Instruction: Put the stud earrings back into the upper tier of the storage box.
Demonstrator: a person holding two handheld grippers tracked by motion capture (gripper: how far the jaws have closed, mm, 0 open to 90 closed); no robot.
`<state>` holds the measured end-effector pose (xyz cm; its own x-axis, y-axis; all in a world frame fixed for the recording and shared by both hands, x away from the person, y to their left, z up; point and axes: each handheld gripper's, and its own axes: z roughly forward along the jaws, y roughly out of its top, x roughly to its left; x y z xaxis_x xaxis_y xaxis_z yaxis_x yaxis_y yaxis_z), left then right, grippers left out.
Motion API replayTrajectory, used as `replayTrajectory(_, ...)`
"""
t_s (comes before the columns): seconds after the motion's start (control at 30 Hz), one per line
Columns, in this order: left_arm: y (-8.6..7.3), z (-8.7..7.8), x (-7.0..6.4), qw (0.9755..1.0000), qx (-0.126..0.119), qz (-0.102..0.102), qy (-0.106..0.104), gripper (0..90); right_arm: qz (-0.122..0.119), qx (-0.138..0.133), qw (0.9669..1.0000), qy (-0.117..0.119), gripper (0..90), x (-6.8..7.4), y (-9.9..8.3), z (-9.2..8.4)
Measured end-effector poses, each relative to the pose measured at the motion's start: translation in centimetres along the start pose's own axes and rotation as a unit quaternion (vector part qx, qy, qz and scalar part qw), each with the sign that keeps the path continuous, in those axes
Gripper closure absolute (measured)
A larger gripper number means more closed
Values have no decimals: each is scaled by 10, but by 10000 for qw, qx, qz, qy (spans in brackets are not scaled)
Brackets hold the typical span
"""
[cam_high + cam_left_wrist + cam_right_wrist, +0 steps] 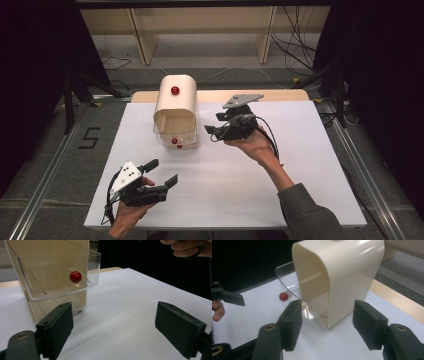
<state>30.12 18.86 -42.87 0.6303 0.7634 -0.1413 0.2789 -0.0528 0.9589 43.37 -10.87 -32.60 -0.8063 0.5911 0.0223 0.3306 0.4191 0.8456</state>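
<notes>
- High view: white table (280, 190) with a cream arch-topped box (175, 102) standing toward the far left-centre, red knob (175, 90) on its top.
- Clear tray (176, 134) tipped out of the box's near face, a second red knob (174, 141) on its front wall.
- Left gripper (162, 172) held low at the near left of the table in a hand (127, 212) — jaws spread wide, nothing between them, pointing right and slightly far.
- Right gripper (212, 132) held above the table just right of the box, in a hand (255, 145) reaching in from the near right; grey plate on top, jaws aimed left at the box.
- Left gripper view: left gripper (113, 327) with both black jaws far apart over bare white table (130, 295); clear tray (57, 277) ahead and to the left, red knob (75, 276) on its front wall, cream box (80, 300) behind and below it.
- Same view, top right corner: fingers of the other hand (187, 248), well apart from these jaws.
- Right gripper view: right gripper (327, 325) wide open and empty, jaws standing either side of the cream box's (352, 282) near corner, not touching it.
- Open side of the box facing left in that view, clear tray (289, 282) leaning out of it, red knob (283, 296) at the tray's far front.
- At that view's left edge — one black jaw of the left gripper (227, 296) with a fingertip below it.
</notes>
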Motion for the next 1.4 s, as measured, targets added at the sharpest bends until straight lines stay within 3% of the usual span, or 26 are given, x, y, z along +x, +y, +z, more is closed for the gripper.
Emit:
replayTrajectory(0.57, 0, 1, 0, 10000, 36, -3, 1, 145, 255, -376, 9989, 67, 343, -1, -39, -32)
replayTrajectory(0.73, -1, 1, 0, 10000, 50, -2, -2, 145, 434, -647, 9969, 114, 325, -2, -56, -44)
replayTrajectory(1.0, -1, 1, 0, 10000, 54, -6, -5, 145, 567, -718, 9958, 64, 308, -4, -89, -55)
replayTrajectory(1.4, -1, 1, 0, 10000, 62, -15, -38, 145, 713, -1134, 9910, -5, 295, 5, -131, -74)
